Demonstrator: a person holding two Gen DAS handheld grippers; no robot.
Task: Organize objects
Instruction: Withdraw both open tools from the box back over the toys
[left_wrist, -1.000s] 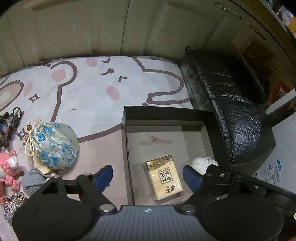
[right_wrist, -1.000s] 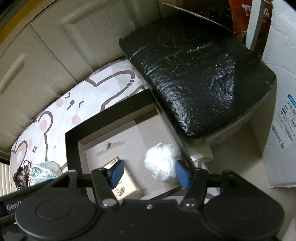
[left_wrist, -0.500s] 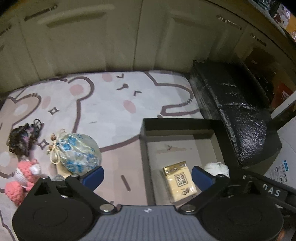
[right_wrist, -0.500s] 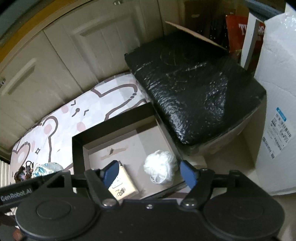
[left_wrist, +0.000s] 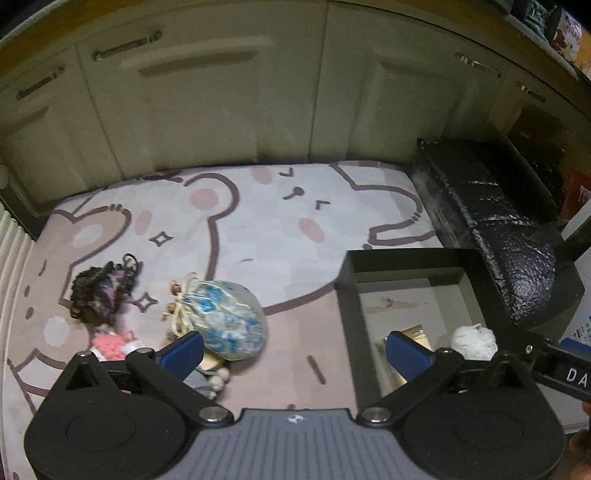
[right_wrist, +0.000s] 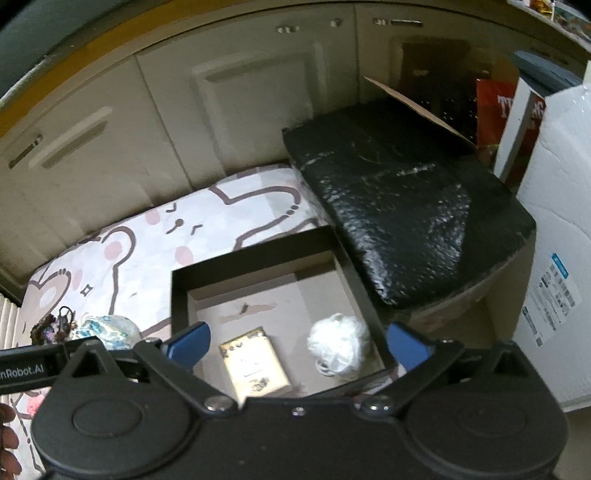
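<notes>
A black open box (left_wrist: 347, 291) (right_wrist: 177, 295) stands on the bear-print mat. Inside lie a gold tissue pack (right_wrist: 253, 363) and a white fluffy ball (right_wrist: 338, 345) (left_wrist: 474, 339). Left of the box on the mat lie a blue floral drawstring pouch (left_wrist: 225, 317) (right_wrist: 107, 328), a dark beaded bundle (left_wrist: 101, 291), a pink knitted toy (left_wrist: 110, 341) and a grey item partly hidden behind my left finger. My left gripper (left_wrist: 293, 349) is open and empty, high above the mat between pouch and box. My right gripper (right_wrist: 297, 343) is open and empty above the box.
A large black bubble-wrapped block (right_wrist: 402, 206) (left_wrist: 495, 221) lies right of the box. White packages (right_wrist: 554, 236) stand at the far right. Cream cabinet doors (left_wrist: 221, 110) run along the back. The bear mat (left_wrist: 277, 206) covers the floor.
Both grippers have risen and pulled back from the box, so more of the mat and cabinets shows. The left view has swung leftward. The right jaws have opened wider.
</notes>
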